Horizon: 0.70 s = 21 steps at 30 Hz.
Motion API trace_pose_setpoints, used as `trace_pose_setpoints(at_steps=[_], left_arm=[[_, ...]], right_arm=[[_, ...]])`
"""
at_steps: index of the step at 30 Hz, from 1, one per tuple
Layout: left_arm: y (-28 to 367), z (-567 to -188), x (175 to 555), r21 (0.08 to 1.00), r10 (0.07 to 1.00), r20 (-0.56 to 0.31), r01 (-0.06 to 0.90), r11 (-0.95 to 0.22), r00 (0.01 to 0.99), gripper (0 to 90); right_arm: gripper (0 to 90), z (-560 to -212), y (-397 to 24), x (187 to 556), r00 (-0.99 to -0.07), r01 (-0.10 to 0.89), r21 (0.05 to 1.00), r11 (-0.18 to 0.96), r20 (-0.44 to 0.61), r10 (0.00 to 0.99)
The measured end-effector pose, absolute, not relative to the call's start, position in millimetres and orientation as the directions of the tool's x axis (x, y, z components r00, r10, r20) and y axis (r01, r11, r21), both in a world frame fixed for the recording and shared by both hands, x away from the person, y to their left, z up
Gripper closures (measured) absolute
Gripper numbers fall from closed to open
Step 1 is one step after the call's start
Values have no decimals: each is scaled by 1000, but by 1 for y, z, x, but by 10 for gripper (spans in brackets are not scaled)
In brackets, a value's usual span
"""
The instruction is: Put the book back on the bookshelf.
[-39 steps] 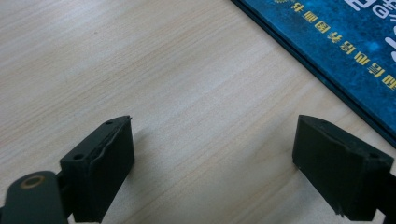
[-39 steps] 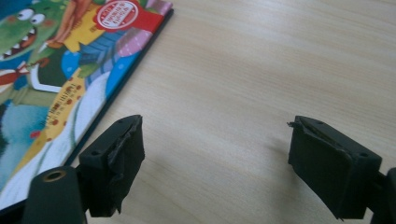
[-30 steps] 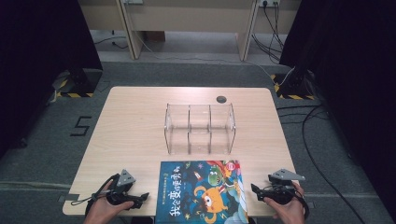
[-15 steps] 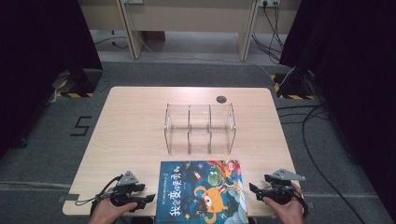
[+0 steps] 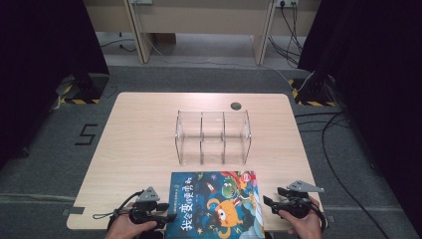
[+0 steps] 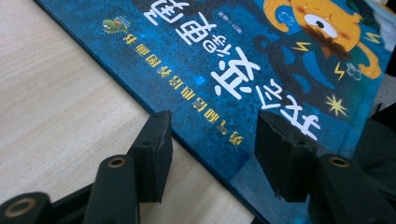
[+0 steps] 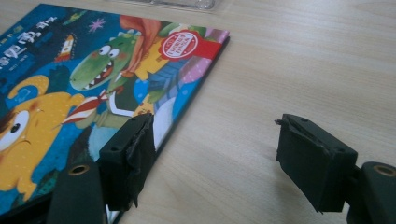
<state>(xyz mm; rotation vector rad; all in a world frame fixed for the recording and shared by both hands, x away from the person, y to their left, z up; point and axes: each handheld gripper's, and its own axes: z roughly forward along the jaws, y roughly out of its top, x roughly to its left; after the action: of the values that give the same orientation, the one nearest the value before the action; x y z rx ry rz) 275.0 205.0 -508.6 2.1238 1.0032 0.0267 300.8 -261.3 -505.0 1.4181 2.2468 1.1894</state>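
A picture book (image 5: 215,205) lies flat at the near edge of the surface (image 5: 139,129), just in front of a clear divided rack (image 5: 213,137). The left hand-held gripper (image 6: 212,140) straddles the book's left edge, jaws closing but not yet pressing. The right hand-held gripper (image 7: 212,154), released and narrowing, has one jaw over the book's right edge. Bare wood lies on both sides.

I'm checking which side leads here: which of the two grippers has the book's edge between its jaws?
The left gripper: its jaws straddle the book edge. The right gripper has one jaw over the cover, the other over bare table.
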Motion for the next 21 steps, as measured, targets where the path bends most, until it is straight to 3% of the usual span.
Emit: trace_pose_setpoints(at_steps=[21], left_arm=[[169, -510, 279, 664, 611, -291, 615, -425, 736, 449]], right_arm=[[307, -508, -258, 304, -502, 671, 717, 186, 255, 826]])
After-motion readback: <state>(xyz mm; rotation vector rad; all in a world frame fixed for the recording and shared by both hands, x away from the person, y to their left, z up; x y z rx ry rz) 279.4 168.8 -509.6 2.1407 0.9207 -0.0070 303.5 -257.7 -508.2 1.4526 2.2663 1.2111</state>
